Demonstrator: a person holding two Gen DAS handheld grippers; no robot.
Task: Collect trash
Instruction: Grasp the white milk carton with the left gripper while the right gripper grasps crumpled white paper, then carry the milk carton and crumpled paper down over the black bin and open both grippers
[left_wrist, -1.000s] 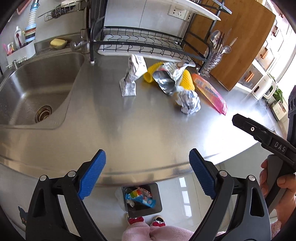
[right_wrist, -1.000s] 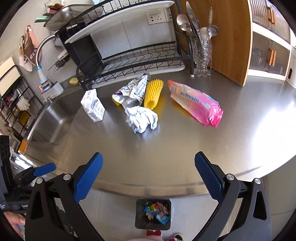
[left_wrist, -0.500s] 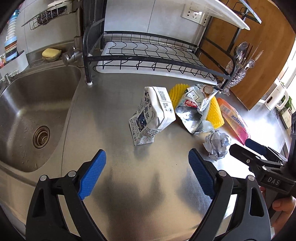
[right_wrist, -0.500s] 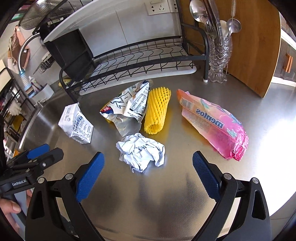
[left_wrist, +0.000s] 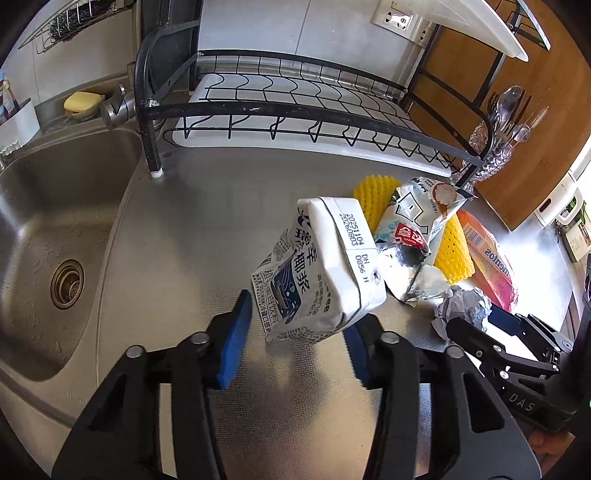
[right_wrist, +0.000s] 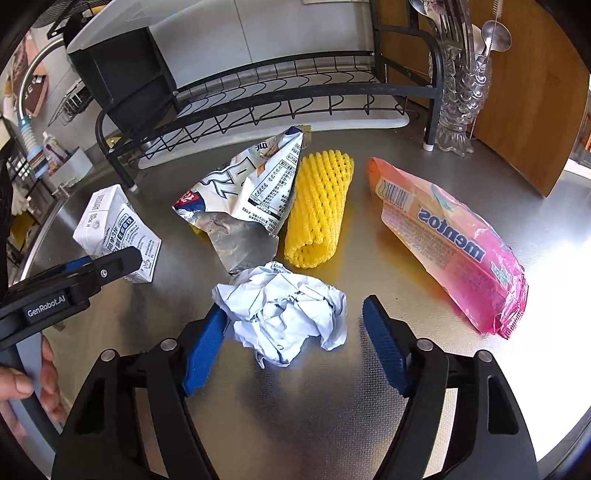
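Observation:
A white drink carton (left_wrist: 321, 269) with blue print stands tilted on the steel counter; it also shows in the right wrist view (right_wrist: 118, 232). My left gripper (left_wrist: 295, 343) is open, its blue pads on either side of the carton's near end. A crumpled white paper ball (right_wrist: 284, 310) lies between the open pads of my right gripper (right_wrist: 291, 343); the left pad touches or nearly touches it. Behind it lie a torn foil snack bag (right_wrist: 251, 199), a yellow foam net (right_wrist: 317, 210) and a pink Mentos bag (right_wrist: 450, 243).
A black dish rack (left_wrist: 295, 110) stands along the back wall. The sink (left_wrist: 48, 229) is to the left. A glass cutlery holder (right_wrist: 458, 85) and a wooden board (right_wrist: 528, 92) stand at the back right. The counter's front edge is near me.
Both grippers moved forward over the counter and narrowed. The left one has come around the carton. The right one has come around the paper ball. The floor bin has dropped out of view.

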